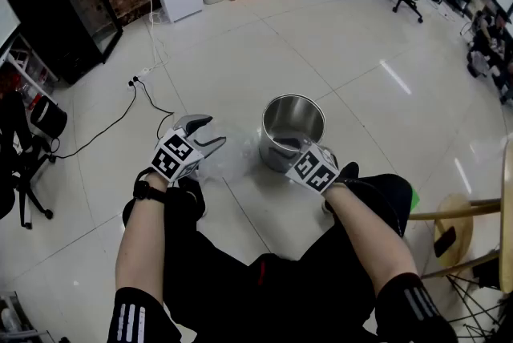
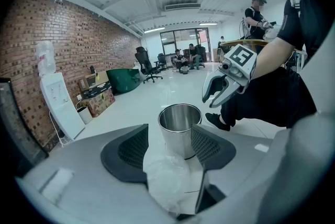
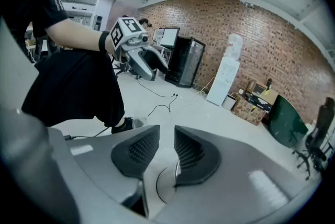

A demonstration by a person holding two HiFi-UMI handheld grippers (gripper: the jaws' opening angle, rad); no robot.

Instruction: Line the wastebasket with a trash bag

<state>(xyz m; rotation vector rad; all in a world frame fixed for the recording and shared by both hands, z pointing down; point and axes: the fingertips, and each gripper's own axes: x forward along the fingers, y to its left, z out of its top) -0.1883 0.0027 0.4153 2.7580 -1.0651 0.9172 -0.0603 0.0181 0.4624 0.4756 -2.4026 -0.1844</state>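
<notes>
Steel wastebasket upright on the floor, long axis vertical, open mouth up, not yet lined. The trash bag is a clear crumpled wad just left of the wastebasket, loosely pinched in the wide-set left tongs; its mouth and long axis cannot be made out. The film looks light, limp, slippery and easily torn, so it is probably best taken at the mouth hem. The right tongs, narrowly parted, straddle the wastebasket's near rim without visibly clamping. The wastebasket looks rigid, smooth and likely easy to tip.
</notes>
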